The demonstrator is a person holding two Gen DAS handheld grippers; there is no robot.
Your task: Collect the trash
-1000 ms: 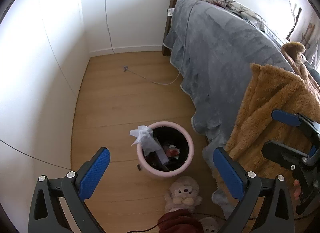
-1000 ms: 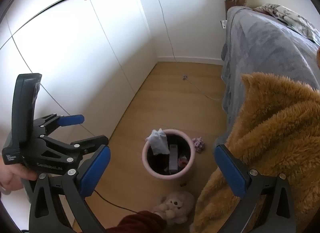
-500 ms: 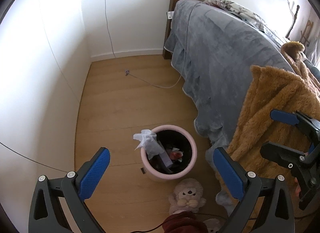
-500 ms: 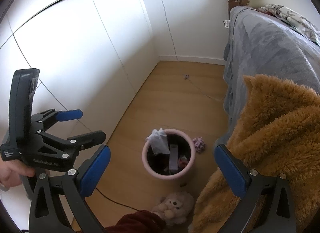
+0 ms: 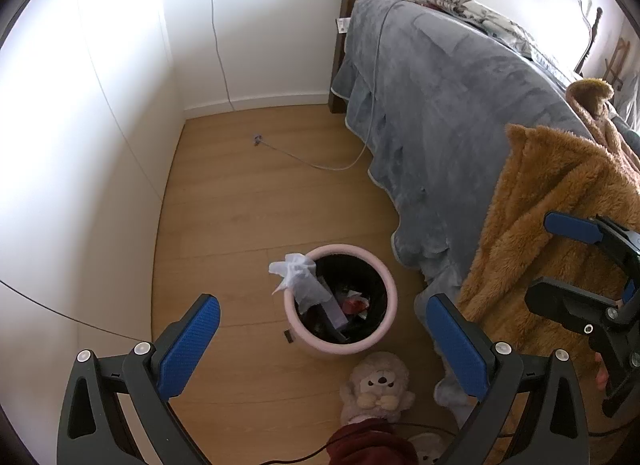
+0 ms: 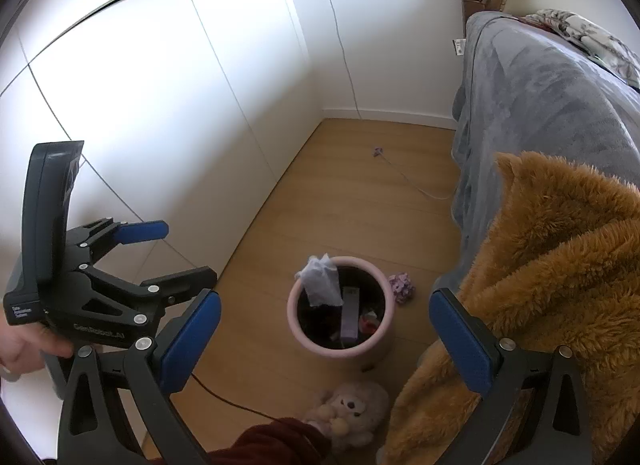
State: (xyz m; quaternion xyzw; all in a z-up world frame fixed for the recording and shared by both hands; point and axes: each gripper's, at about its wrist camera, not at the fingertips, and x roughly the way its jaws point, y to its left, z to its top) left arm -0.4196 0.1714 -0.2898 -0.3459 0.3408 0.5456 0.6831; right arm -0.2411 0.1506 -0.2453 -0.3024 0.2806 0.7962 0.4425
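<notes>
Since a second ago we are seeing the bin (image 5: 340, 301) sliding lower and rightward in the left view, with more bare floor (image 5: 256, 209) showing beyond it, while the right view is barely changing. We are holding both tools above the floor. Our left gripper (image 5: 322, 339) is hanging with its blue pads (image 5: 188, 341) spread wide and nothing between them; our right gripper (image 6: 324, 339) is doing the same, its fingers wide apart and empty. Nearest to us a pale stuffed toy (image 5: 378, 387) is lying on the floor just in front of the bin, beside a dark red sleeve (image 6: 276, 441). The pink bin is standing upright between the spread fingers in both views, already holding scraps: a white tissue (image 5: 298, 277) is draping over its rim on the wardrobe side, and a long pale wrapper (image 6: 350, 315) is leaning inside next to something red. A small purple crumpled thing (image 6: 402, 287) is lying on the floor just beside the bin, toward the bed (we are seeing it only in the right view). To the right a brown fleece (image 5: 552, 233) is hanging over the grey bed cover (image 5: 448, 113). Farther off a thin cable (image 5: 320, 163) is trailing across the floor toward the white wall, and white wardrobe doors (image 6: 168, 105) are lining the left side.
</notes>
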